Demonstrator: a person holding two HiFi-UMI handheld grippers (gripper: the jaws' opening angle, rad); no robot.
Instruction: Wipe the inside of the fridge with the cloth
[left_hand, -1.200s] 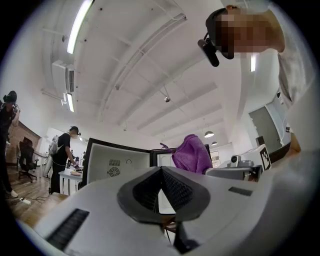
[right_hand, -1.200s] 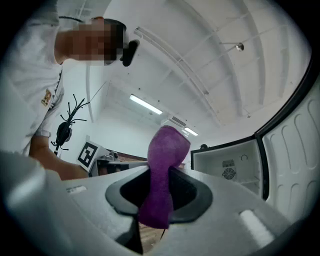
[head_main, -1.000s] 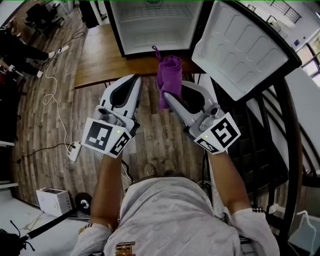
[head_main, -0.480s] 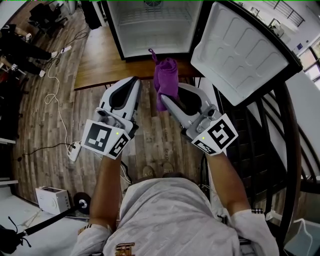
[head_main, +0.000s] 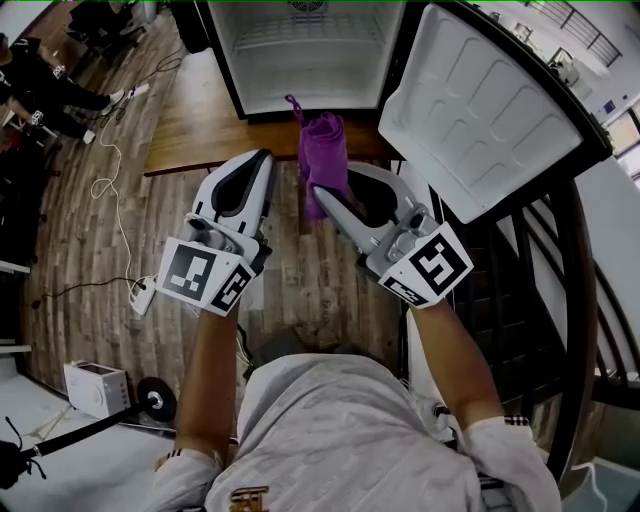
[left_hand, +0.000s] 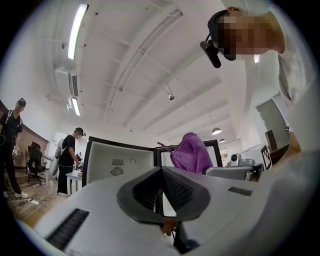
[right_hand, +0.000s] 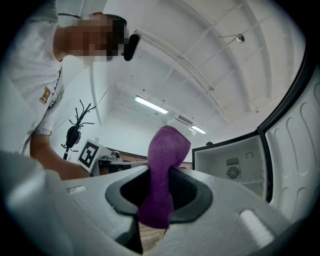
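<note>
A small fridge (head_main: 300, 60) stands open at the top of the head view, its white inside and wire shelf showing, its door (head_main: 480, 100) swung out to the right. My right gripper (head_main: 322, 190) is shut on a purple cloth (head_main: 325, 150), which sticks up past the jaw tips just in front of the fridge opening. In the right gripper view the cloth (right_hand: 161, 172) is pinched between the jaws, with the fridge (right_hand: 235, 165) beyond. My left gripper (head_main: 262, 160) is beside it on the left, jaws shut with nothing in them; its own view shows the cloth (left_hand: 191, 154) and fridge (left_hand: 120, 162).
The fridge sits on a low wooden platform (head_main: 210, 120) over plank flooring. Cables and a power strip (head_main: 140, 295) lie on the floor at left. A dark railing (head_main: 560, 280) runs down the right side. People stand at the far left (head_main: 40, 90).
Both grippers have moved up toward the open fridge, the right one carrying the purple cloth closer to the opening.
</note>
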